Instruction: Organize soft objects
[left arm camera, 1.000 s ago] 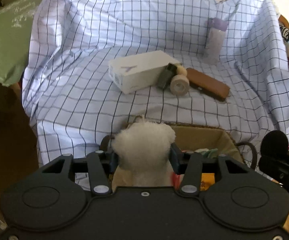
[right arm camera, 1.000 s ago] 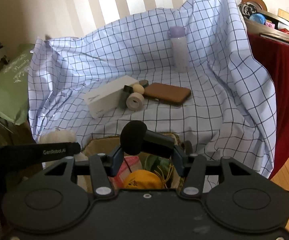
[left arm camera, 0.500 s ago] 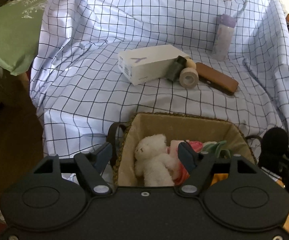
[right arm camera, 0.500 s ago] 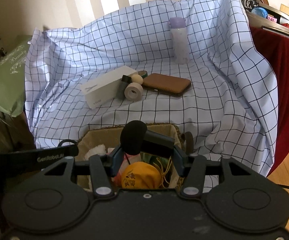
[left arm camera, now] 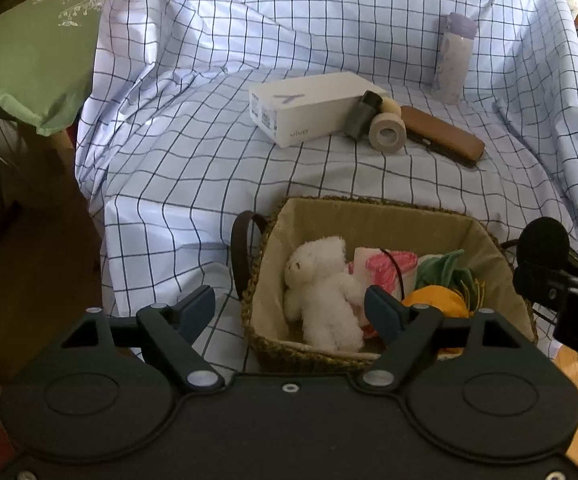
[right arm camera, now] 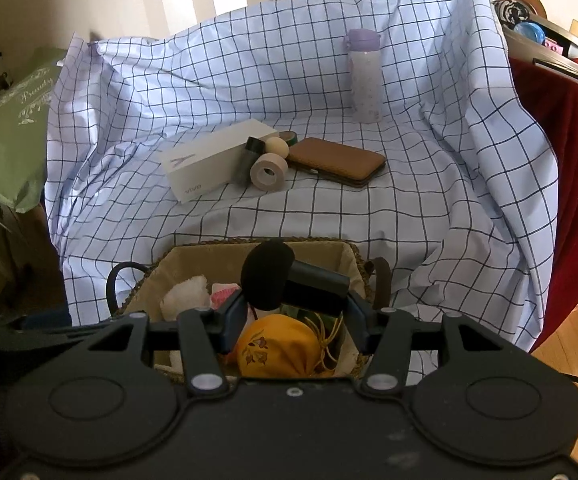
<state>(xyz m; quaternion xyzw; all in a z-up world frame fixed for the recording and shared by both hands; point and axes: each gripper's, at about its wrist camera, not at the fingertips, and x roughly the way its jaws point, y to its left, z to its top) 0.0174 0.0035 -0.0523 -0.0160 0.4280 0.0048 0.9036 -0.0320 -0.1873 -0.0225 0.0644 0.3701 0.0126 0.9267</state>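
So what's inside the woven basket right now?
In the basket: a white plush bear, pink-and-white cloth, green fabric and a yellow pouch. Anything beneath them is covered.

Checked cloth [left arm camera: 217, 160] bears basket [left arm camera: 373, 216], white box [left arm camera: 313, 108], bottle [left arm camera: 455, 64]

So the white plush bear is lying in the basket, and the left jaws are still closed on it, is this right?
Not quite. The white plush bear does lie in the basket, but the left gripper has let go: its jaws have just been opening and stand apart from the bear, as the left wrist view shows.
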